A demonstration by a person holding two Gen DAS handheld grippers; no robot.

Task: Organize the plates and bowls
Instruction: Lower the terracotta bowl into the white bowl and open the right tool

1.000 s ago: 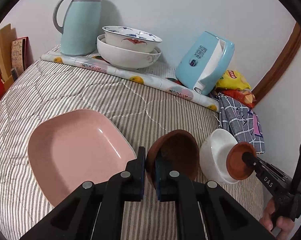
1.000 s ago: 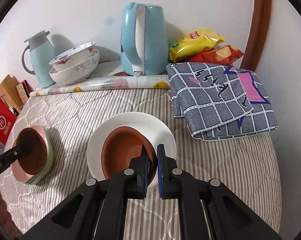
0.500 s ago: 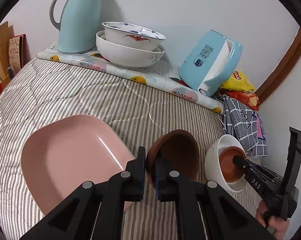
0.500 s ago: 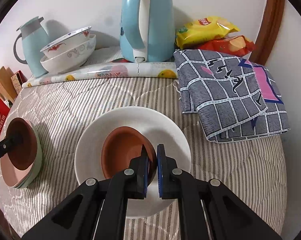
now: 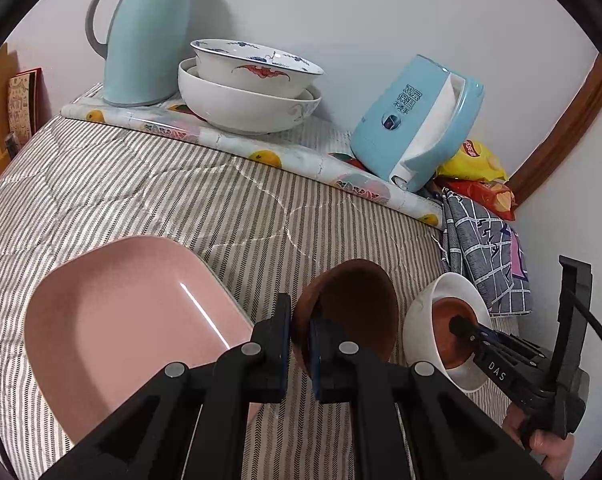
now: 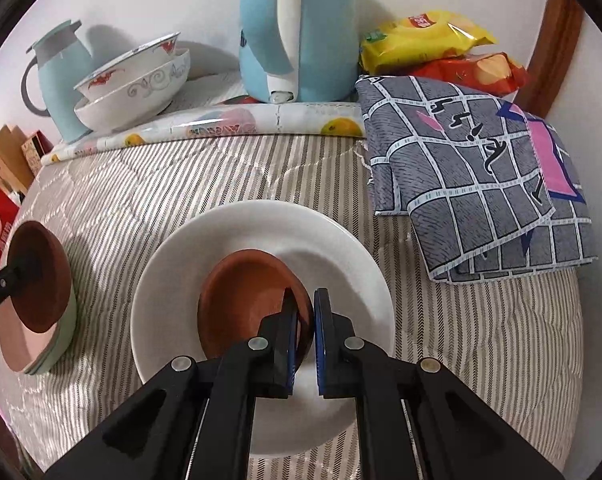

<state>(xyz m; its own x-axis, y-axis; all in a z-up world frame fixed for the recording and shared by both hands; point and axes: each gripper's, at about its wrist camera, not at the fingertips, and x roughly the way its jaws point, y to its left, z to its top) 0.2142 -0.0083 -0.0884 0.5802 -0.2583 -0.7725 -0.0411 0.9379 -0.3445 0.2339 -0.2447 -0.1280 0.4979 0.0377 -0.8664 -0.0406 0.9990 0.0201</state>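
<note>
**Q:** Since a second ago, what is changing?

**A:** Left wrist view first. My left gripper (image 5: pixel 299 330) is carrying the dark brown bowl (image 5: pixel 351 312), its near rim clamped between my closed jaws, the bowl tilted and off the cloth. The pink dish (image 5: pixel 129 320) is filling more of the frame than a second ago, so I am closing in on it. The bowl is hanging just right of the dish, not yet over it. Beyond it, my right gripper (image 5: pixel 457 325) has gone from holding its brown saucer (image 5: pixel 451 330) at the white bowl's (image 5: pixel 421 332) edge to holding it down inside.

**Q:** And the other camera?

**A:** Right wrist view. My right gripper (image 6: pixel 304 320) is pinching the near rim of the brown saucer (image 6: pixel 245 300), jaws nearly together on it. The white bowl (image 6: pixel 341 248) is sitting larger and closer under the saucer than before. I cannot tell whether the saucer is resting on the bowl's floor yet. At left, the dark brown bowl (image 6: pixel 39 276) is showing over the pink dish (image 6: pixel 15 340), which is sitting in a green one (image 6: pixel 65 344).

**Q:** Meaning for the task?

**A:** My judgement: the right-hand nesting is almost finishing, release pending. The left-hand placement is lagging, with the bowl needing centring and levelling over the dish.
</note>
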